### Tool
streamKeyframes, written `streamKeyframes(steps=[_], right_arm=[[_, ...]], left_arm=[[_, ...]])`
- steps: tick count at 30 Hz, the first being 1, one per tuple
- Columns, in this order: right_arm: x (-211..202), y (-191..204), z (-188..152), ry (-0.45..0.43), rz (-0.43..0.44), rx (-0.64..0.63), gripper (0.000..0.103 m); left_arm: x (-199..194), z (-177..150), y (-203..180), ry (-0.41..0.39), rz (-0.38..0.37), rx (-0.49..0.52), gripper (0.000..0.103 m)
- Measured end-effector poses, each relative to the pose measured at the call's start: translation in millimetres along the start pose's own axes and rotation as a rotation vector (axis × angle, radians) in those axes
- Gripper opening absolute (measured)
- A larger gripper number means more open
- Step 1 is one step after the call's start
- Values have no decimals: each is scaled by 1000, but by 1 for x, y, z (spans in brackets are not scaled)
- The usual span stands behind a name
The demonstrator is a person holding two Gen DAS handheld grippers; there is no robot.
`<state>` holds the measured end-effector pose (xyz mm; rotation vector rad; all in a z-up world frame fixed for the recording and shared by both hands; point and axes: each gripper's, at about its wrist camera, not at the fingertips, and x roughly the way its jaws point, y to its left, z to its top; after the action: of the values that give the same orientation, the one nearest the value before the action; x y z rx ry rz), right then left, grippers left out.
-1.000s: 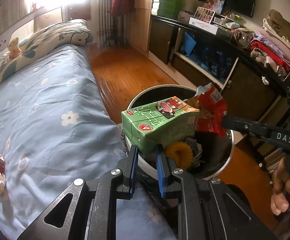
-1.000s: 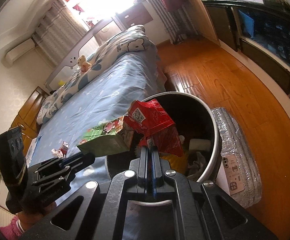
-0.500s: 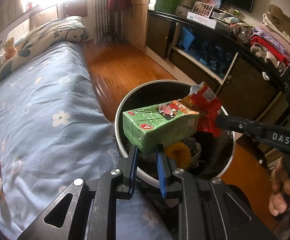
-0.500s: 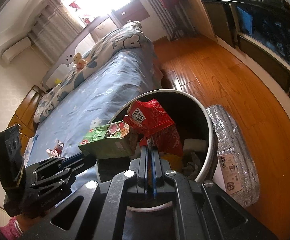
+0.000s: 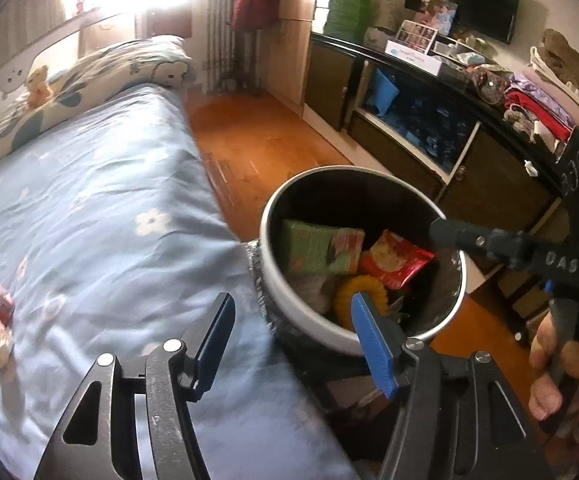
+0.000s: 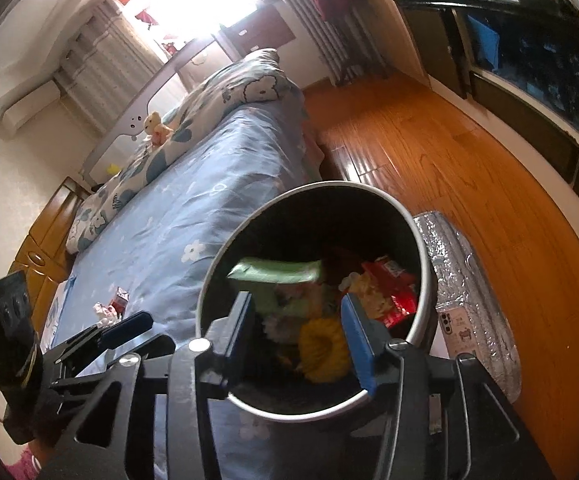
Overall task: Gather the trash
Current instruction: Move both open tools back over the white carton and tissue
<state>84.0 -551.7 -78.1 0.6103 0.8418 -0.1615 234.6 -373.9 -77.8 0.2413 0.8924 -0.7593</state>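
Both wrist views look steeply down from close above the trash bin; both share the blue bed alongside.

Both grippers released; green carton and red wrapper dropped into bin.

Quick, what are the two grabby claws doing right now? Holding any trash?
Left gripper: open, holding nothing.
Right gripper: open, holding nothing, above the trash bin.
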Motion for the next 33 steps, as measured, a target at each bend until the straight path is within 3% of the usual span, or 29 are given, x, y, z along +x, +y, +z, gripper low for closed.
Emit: streamKeyframes(steps=[2, 16, 33], right_arm=[[-2, 8, -2, -12, 4, -15, 64], [13, 81, -24, 17, 90, -137, 76], [73, 188, -67, 150, 218, -286, 77]], left_arm=[[-10, -10, 7, -4, 15, -14, 61], [-71, -73, 61, -10, 121, -181, 63], [-144, -139, 143, -22, 279, -413, 63]])
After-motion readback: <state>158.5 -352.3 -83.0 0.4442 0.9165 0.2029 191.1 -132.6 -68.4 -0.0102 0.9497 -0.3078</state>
